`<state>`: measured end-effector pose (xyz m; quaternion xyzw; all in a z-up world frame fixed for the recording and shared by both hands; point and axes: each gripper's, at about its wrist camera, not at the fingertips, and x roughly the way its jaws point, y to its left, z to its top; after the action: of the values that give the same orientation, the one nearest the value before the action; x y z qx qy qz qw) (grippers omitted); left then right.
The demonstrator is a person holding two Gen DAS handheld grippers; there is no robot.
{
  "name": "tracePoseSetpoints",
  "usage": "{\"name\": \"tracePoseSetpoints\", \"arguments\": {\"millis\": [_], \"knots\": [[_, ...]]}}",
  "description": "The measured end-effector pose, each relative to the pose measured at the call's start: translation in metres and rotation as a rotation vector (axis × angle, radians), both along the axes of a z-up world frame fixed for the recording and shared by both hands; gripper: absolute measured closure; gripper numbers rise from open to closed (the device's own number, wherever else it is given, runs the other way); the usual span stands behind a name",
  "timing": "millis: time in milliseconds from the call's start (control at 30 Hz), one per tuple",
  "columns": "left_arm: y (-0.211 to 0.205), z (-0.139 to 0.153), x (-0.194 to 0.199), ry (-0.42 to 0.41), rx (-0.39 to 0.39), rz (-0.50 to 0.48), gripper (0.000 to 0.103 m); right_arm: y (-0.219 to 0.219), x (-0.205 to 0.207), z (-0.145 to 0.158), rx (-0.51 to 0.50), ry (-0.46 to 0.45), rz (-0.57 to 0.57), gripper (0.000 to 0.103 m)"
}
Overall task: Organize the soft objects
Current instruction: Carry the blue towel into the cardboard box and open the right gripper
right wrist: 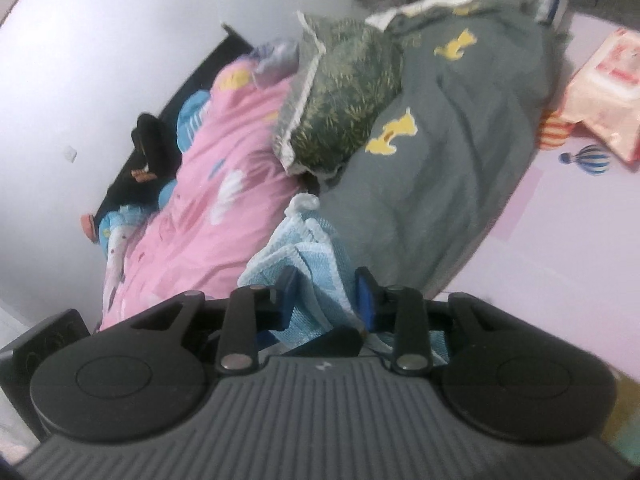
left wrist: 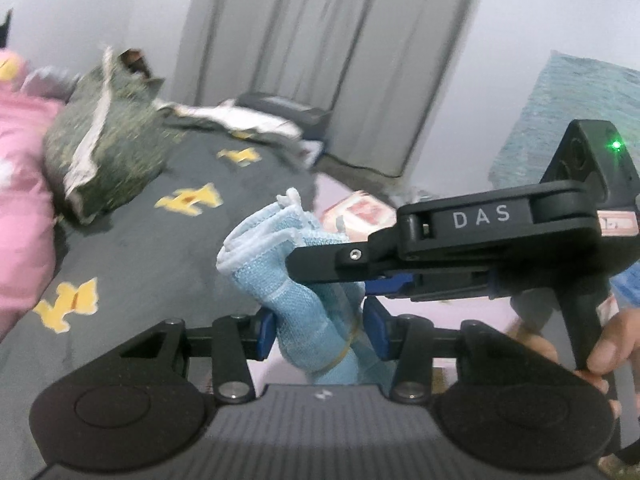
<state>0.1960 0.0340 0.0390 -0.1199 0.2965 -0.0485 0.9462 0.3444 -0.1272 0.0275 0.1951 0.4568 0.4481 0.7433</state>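
Note:
A light blue knitted cloth (left wrist: 280, 280) with a white fringe is held up in the air between both grippers. My left gripper (left wrist: 320, 330) is shut on its lower part, blue pads pressing both sides. My right gripper (left wrist: 320, 270) comes in from the right in the left wrist view and clamps the cloth's upper part. In the right wrist view the cloth (right wrist: 316, 264) sits between the right gripper's fingers (right wrist: 326, 294), which are shut on it. Behind lie a dark green pillow (right wrist: 344, 92), a grey blanket (right wrist: 440, 160) with yellow shapes and a pink quilt (right wrist: 224, 184).
A pink-and-red packet (right wrist: 608, 80) lies on the pale pink sheet (right wrist: 540, 260) at the right. Grey curtains (left wrist: 320, 40) hang at the back. A teal towel (left wrist: 580, 120) hangs at the right. A dark headboard (right wrist: 168, 120) runs along the white wall.

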Motion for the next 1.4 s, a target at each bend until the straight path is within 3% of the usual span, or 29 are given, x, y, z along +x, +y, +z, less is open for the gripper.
{"name": "tracePoseSetpoints", "arguments": {"millis": [133,367,600,767,867,1067,1200,1400], "knots": [[-0.034,0.019,-0.016,-0.042,0.001,-0.098,0.057,-0.045,-0.027,0.021,0.024,-0.027,-0.069,0.077],[-0.119,0.036,-0.036,-0.077,-0.016,-0.345,0.055,-0.165,-0.092,0.047,0.058,-0.067,-0.274,0.079],[-0.222,0.03,-0.053,-0.039,-0.037,-0.624,0.053,-0.296,-0.17,0.042,0.05,-0.049,-0.536,0.082],[-0.274,0.011,-0.065,0.018,-0.017,-0.762,0.05,-0.367,-0.222,0.026,0.036,-0.009,-0.707,0.083],[-0.281,-0.002,-0.066,0.06,-0.021,-0.774,0.05,-0.401,-0.248,0.014,0.018,0.008,-0.796,0.084],[-0.263,-0.009,-0.064,0.078,-0.018,-0.717,0.048,-0.436,-0.264,-0.015,-0.127,0.03,-0.928,0.084],[-0.243,-0.007,-0.06,0.085,-0.012,-0.667,0.048,-0.434,-0.251,-0.035,-0.256,0.048,-0.963,0.085],[-0.217,-0.008,-0.058,0.088,-0.013,-0.599,0.048,-0.413,-0.223,-0.048,-0.525,-0.012,-0.969,0.084]]}}
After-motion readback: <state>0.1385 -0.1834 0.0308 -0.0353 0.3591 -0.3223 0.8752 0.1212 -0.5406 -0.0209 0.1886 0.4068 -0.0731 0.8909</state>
